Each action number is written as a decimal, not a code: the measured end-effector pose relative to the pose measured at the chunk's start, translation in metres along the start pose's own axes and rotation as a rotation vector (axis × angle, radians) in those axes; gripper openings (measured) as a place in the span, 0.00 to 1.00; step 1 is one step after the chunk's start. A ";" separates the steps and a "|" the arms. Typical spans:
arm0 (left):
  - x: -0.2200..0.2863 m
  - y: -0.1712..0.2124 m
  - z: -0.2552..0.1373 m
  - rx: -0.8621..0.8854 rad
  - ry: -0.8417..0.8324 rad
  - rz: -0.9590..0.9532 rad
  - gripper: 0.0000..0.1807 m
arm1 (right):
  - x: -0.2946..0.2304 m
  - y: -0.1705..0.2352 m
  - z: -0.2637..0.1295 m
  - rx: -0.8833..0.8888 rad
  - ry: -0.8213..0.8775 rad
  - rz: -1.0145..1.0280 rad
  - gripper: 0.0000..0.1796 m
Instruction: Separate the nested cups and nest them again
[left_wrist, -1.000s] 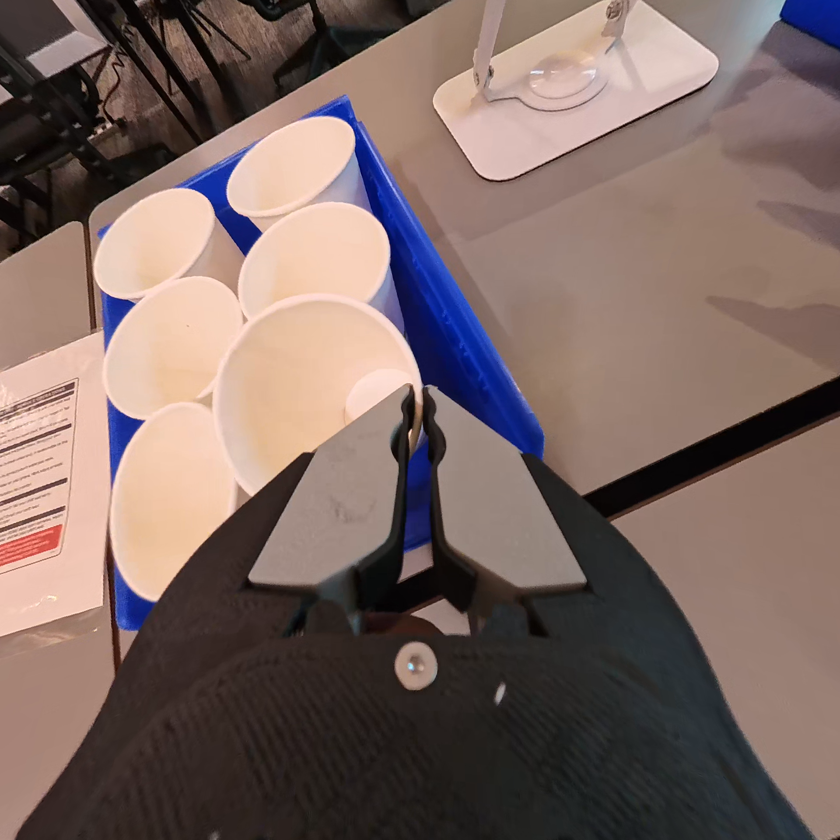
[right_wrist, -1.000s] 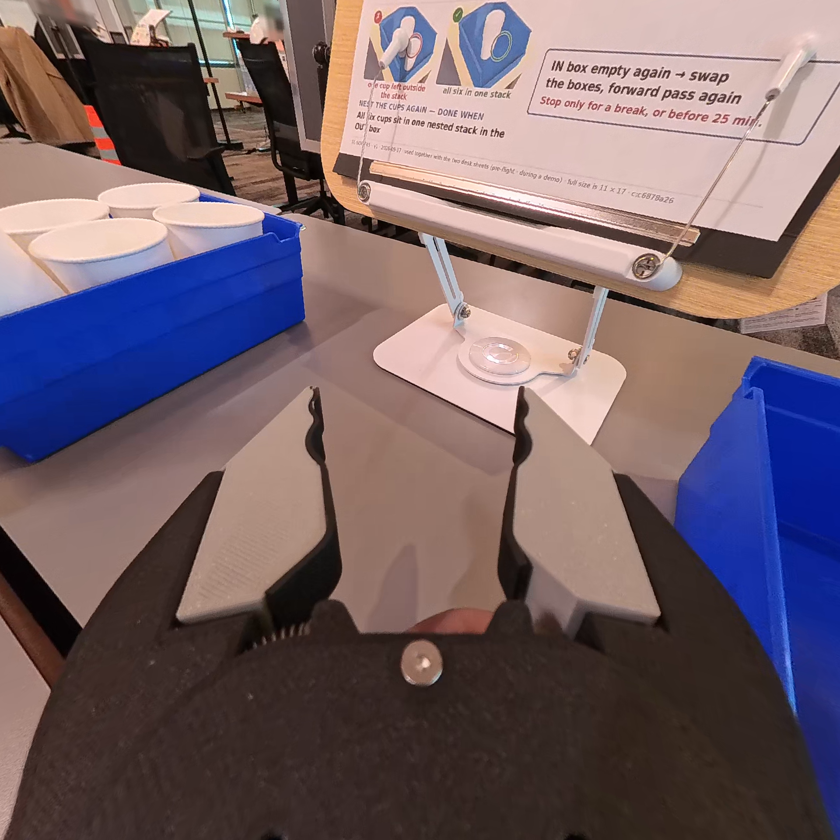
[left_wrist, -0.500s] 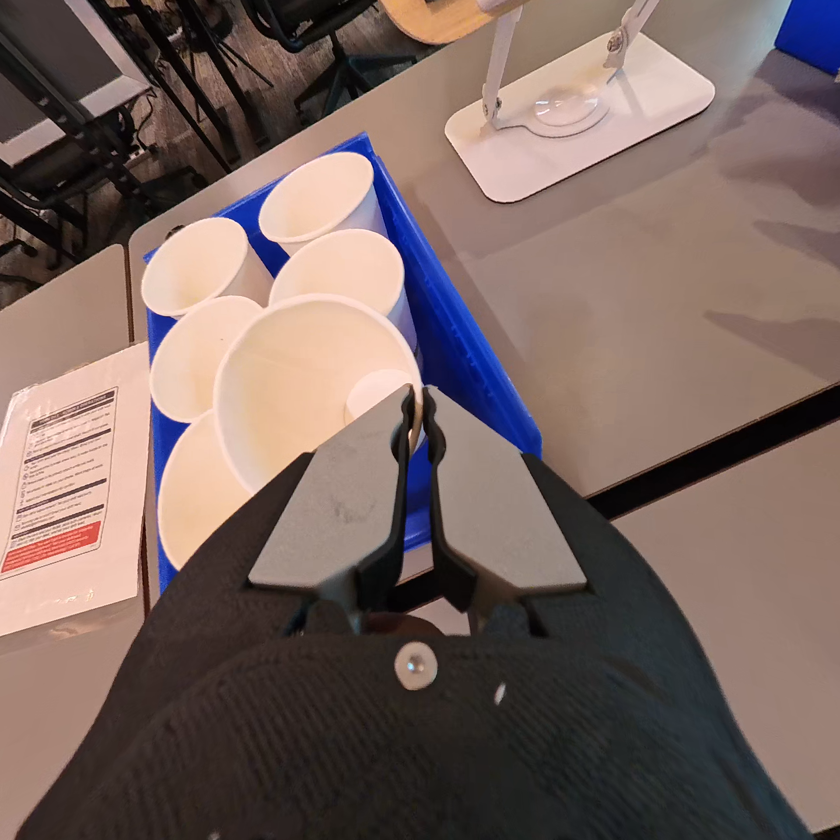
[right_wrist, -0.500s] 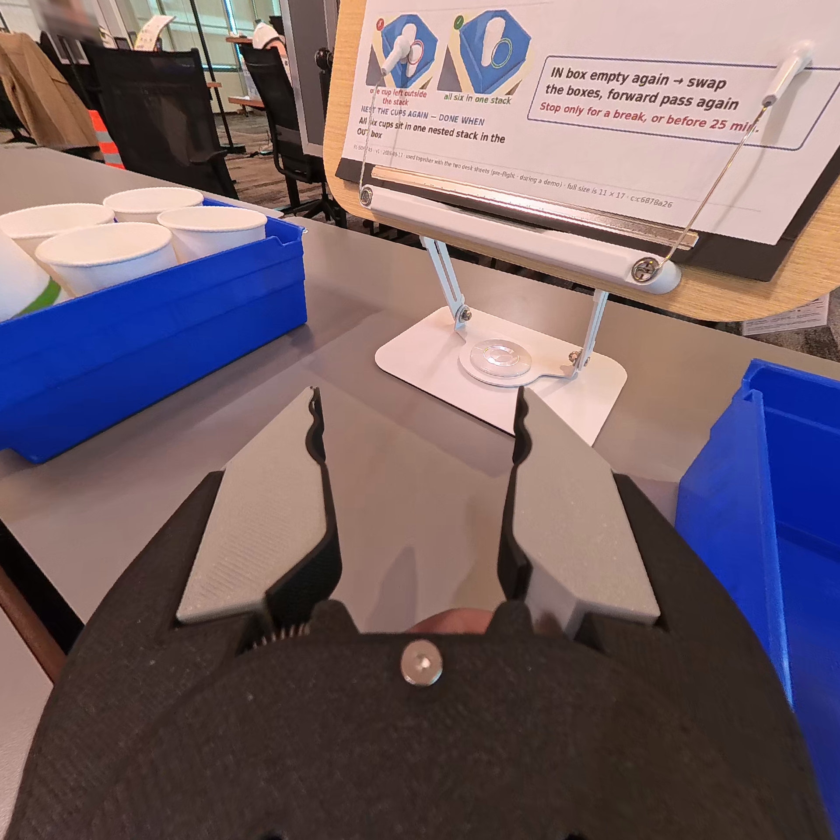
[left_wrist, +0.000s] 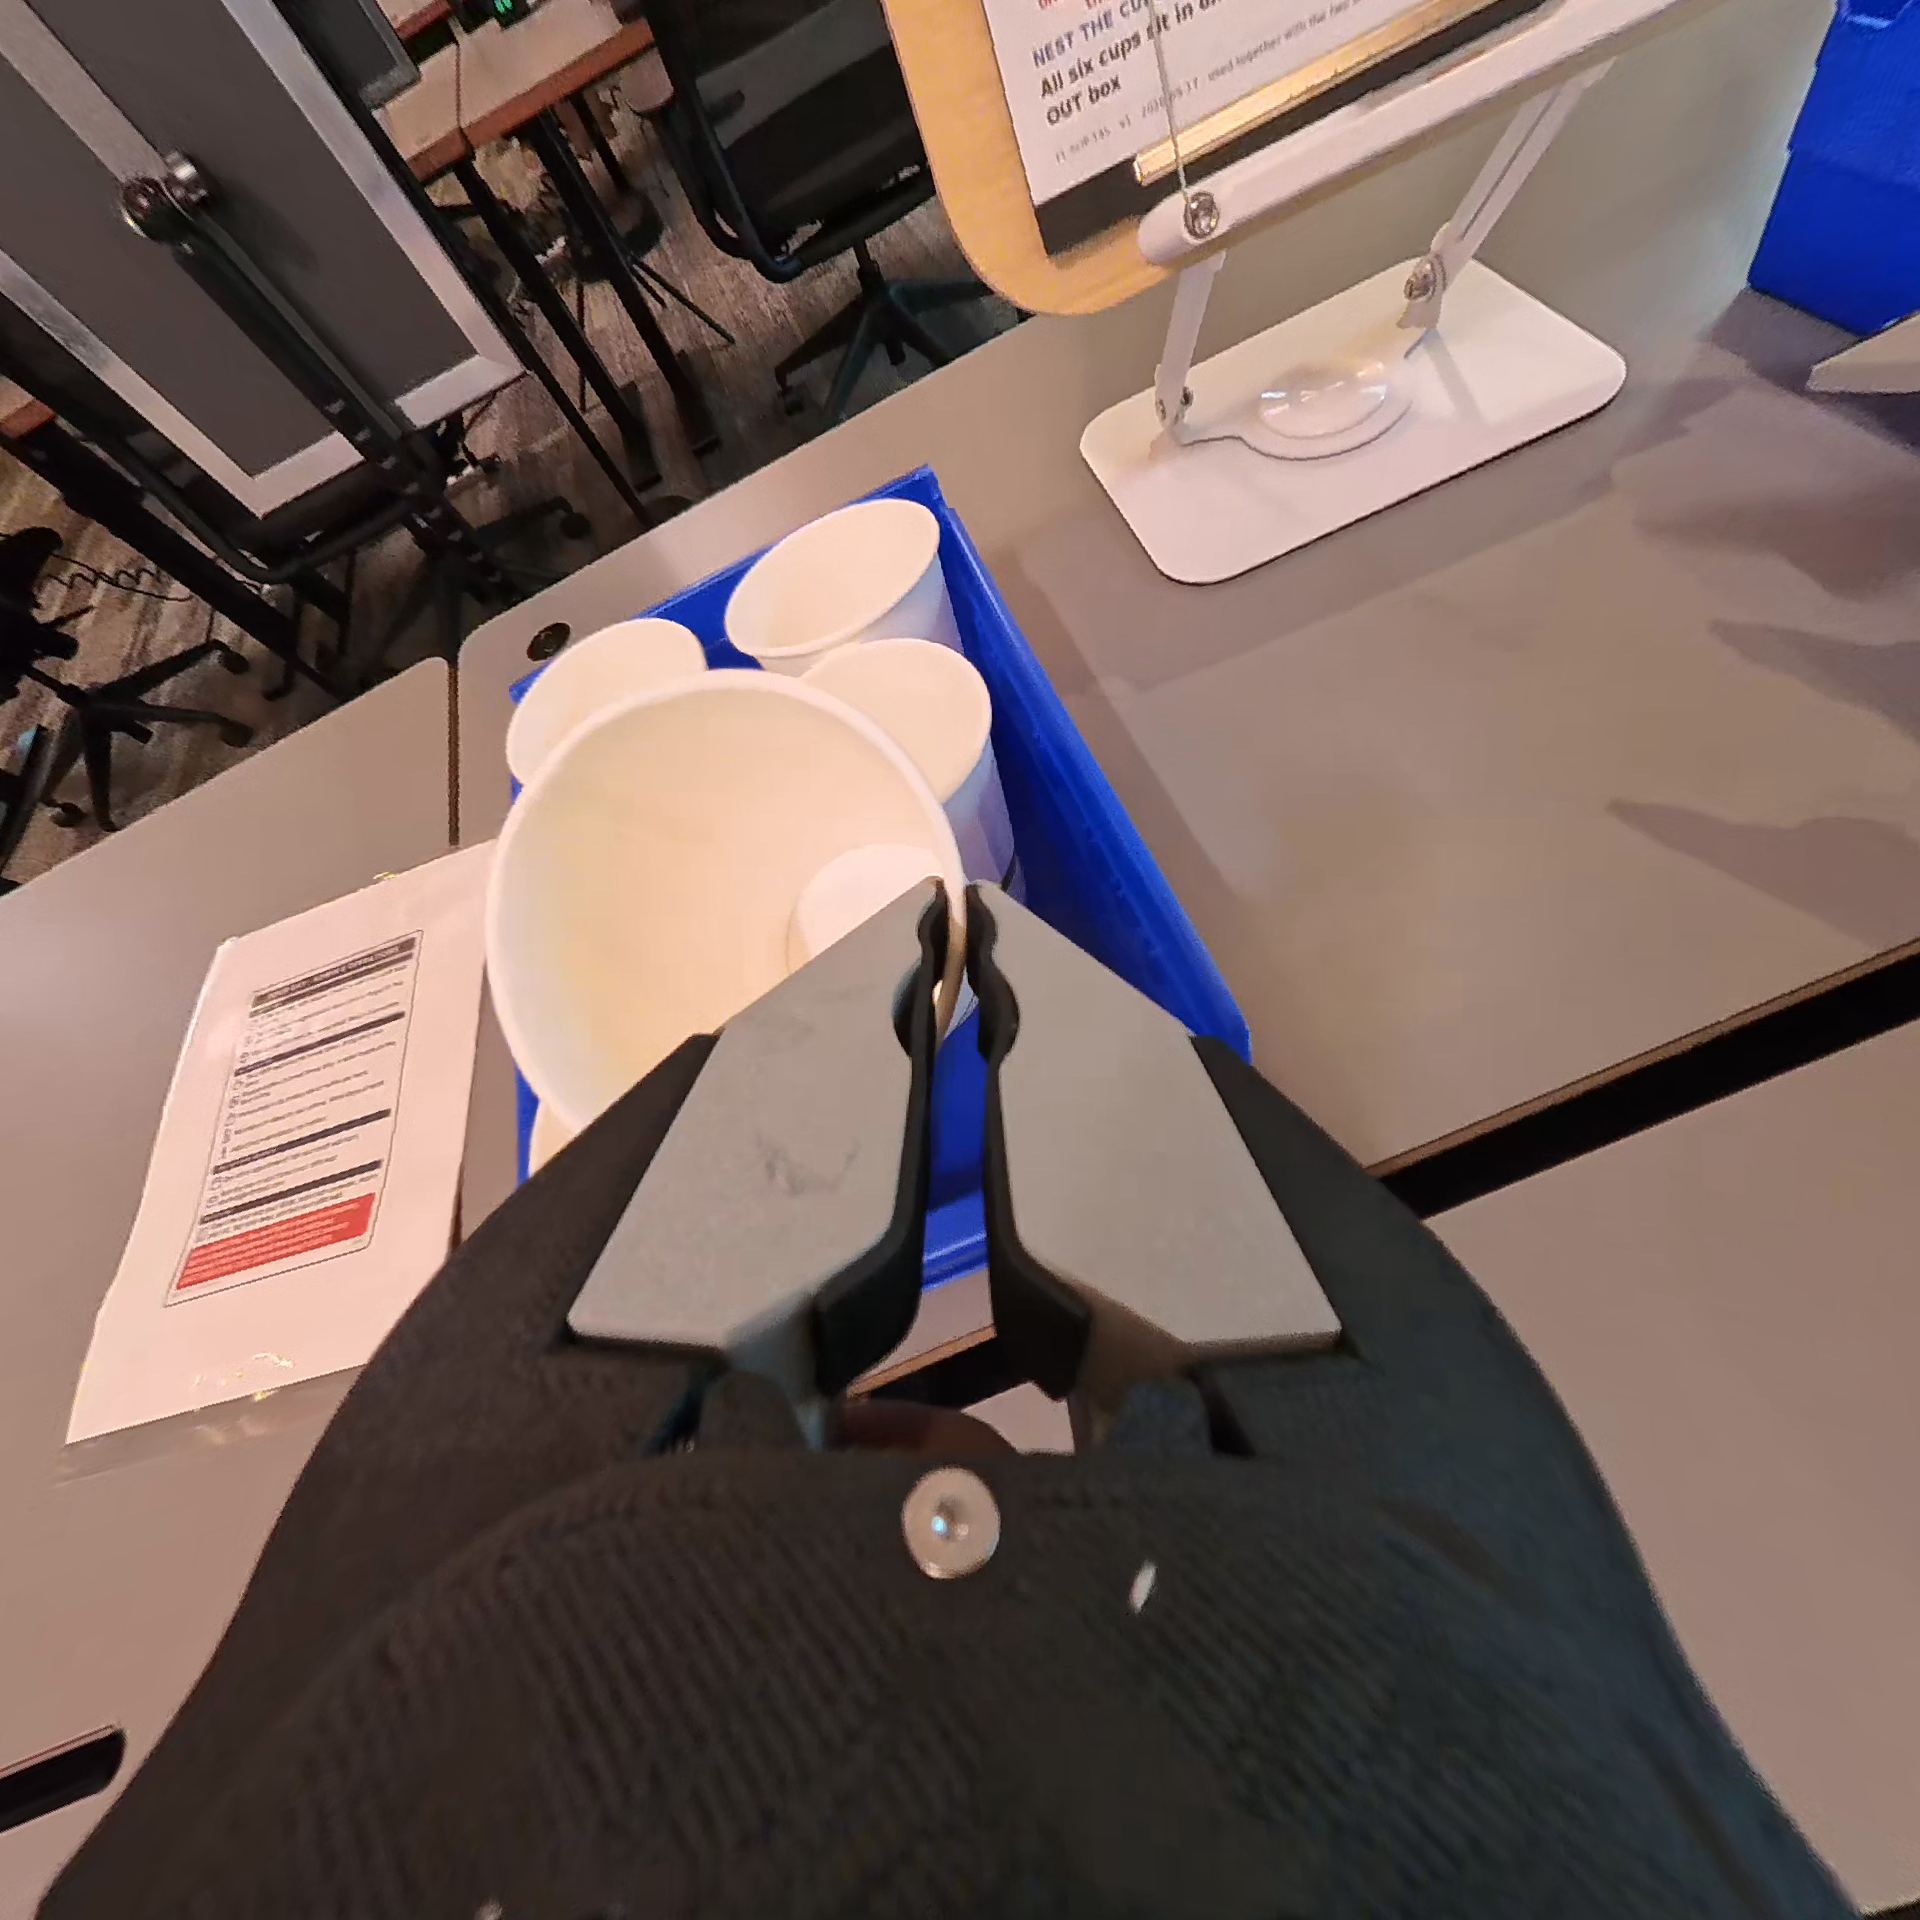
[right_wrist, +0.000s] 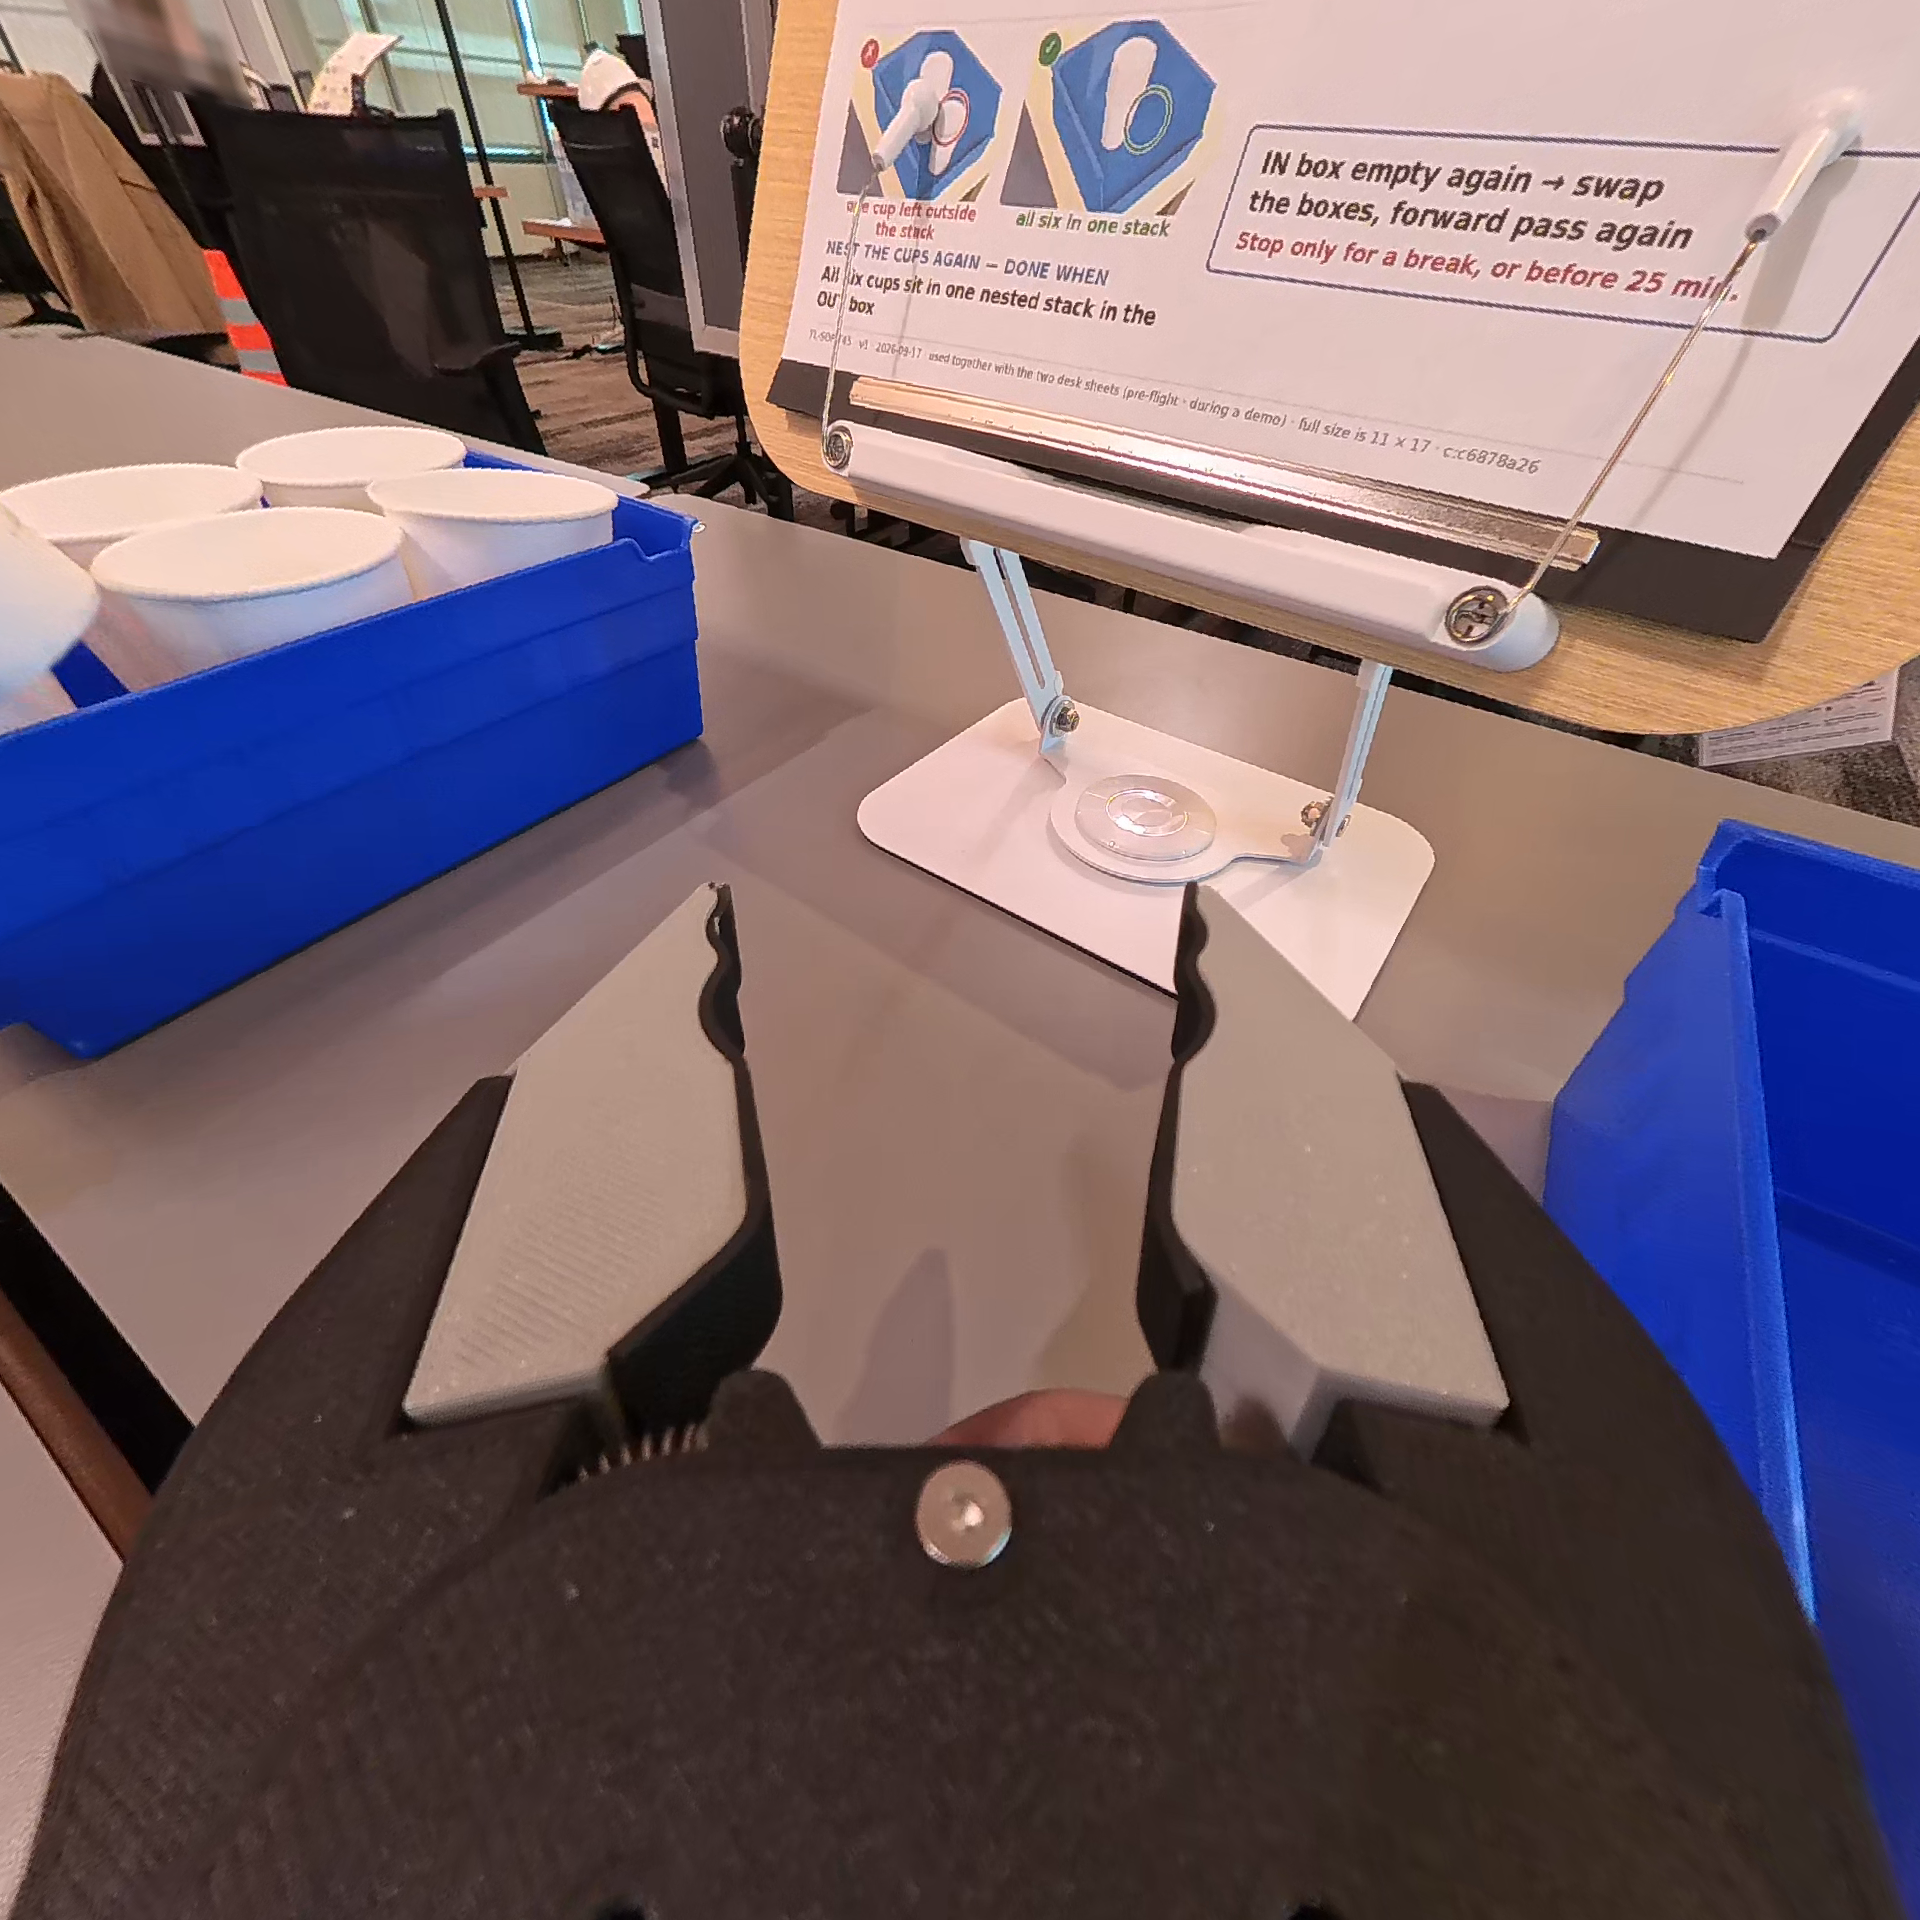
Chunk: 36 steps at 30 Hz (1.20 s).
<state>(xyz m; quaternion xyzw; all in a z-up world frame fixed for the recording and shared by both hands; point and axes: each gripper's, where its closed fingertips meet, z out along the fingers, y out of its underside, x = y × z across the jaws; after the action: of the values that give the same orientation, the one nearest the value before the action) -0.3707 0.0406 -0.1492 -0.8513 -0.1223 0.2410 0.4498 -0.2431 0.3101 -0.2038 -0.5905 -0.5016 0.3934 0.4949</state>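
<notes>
Our left gripper (left_wrist: 958, 940) pinches the rim of a white paper cup (left_wrist: 686, 894), held above the blue bin (left_wrist: 1091, 862) where other cups (left_wrist: 842, 582) stand at twelve o'clock. Our right gripper (right_wrist: 951, 956) hangs spread and empty. We should keep the cup level and carry it toward the second bin (right_wrist: 1766, 1091) at three o'clock, without crushing the rim.

Left tongs (left_wrist: 957, 920): two flat grey fingers (left_wrist: 769, 1164), wedge-shaped and tapering to narrow tips, with black wavy-edged inner pads. Faint scuff marks show on the left finger's top face. Body is black, rounded, with a fine ribbed printed texture; one silver hex-socket screw (left_wrist: 950, 1536) sits at its centre.

Right tongs (right_wrist: 954, 914): same build, with lighter grey fingers (right_wrist: 603, 1195), black notched pads, black grainy body and a central silver screw (right_wrist: 963, 1513).
</notes>
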 end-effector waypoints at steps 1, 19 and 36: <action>-0.001 -0.002 -0.002 0.005 -0.003 0.002 0.00 | 0.000 0.000 0.000 -0.001 0.000 0.000 0.46; 0.002 -0.014 -0.010 0.029 0.008 0.013 0.00 | 0.000 -0.001 -0.001 0.003 -0.001 0.001 0.46; 0.002 -0.028 -0.019 0.071 -0.003 0.032 0.00 | 0.001 -0.002 -0.001 0.007 0.000 0.004 0.46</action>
<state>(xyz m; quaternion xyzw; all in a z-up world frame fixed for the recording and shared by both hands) -0.3586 0.0442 -0.1180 -0.8362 -0.1007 0.2537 0.4756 -0.2424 0.3105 -0.2014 -0.5897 -0.4990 0.3963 0.4962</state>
